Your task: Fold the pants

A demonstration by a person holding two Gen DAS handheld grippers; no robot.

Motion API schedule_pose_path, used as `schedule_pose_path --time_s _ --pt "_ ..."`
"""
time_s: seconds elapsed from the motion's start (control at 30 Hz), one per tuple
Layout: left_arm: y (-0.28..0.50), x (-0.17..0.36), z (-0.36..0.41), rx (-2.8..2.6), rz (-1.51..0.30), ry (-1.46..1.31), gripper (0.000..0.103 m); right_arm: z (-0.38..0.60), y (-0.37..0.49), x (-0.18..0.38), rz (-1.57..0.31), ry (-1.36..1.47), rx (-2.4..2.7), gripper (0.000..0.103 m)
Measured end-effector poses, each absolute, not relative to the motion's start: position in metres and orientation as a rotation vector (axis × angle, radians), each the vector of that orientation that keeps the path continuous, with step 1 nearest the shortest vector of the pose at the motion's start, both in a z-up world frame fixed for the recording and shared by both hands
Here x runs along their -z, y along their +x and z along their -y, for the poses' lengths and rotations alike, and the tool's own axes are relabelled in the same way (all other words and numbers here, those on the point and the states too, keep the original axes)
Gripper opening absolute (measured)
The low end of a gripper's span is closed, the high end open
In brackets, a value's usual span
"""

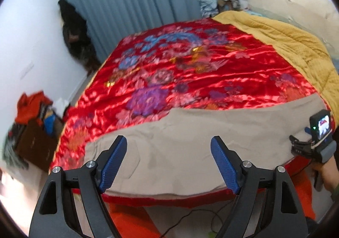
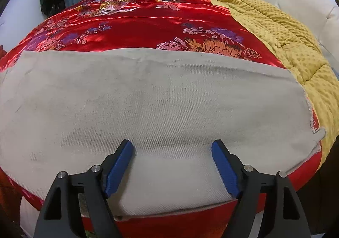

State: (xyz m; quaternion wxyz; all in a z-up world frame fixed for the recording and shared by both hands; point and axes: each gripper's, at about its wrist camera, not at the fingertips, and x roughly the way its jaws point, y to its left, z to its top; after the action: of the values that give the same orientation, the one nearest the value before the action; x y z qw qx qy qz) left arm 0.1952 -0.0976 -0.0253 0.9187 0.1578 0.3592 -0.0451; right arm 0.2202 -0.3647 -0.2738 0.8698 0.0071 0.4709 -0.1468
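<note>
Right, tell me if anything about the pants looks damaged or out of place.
The beige pants lie flat along the near edge of the red quilt. Their right end is frayed, with loose threads and a ragged flap. Both tongs are open over the cloth, gripping nothing.

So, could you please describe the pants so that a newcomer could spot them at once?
Start from the bed's shiny red floral quilt. The pants lie flat across its near edge, just ahead of both open grippers. They are the only plain beige twill there, with a frayed hem at the right, unlike the bumpy yellow blanket beside them.
</note>
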Motion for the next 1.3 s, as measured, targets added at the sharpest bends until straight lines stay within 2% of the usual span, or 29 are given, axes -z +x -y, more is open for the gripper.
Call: schedule_pose_path --time_s 0.2,0.4,0.73,1.3 --pt "0.183 0.004 0.115 0.099 -0.641 0.372 0.083 0.363 0.221 0.275 -0.985 0.012 0.317 0.077" --pt "0.181 -0.021 0.101 0.002 -0.546 0.38 0.085 0.363 0.221 0.275 -0.985 0.011 0.317 0.077" --pt "0.191 -0.027 0.08 -0.033 -0.569 0.325 0.085 0.362 0.222 0.276 -0.984 0.008 0.319 0.077" --pt "0.19 -0.017 0.092 0.066 -0.638 0.289 0.085 0.362 0.222 0.275 -0.991 0.007 0.32 0.077"
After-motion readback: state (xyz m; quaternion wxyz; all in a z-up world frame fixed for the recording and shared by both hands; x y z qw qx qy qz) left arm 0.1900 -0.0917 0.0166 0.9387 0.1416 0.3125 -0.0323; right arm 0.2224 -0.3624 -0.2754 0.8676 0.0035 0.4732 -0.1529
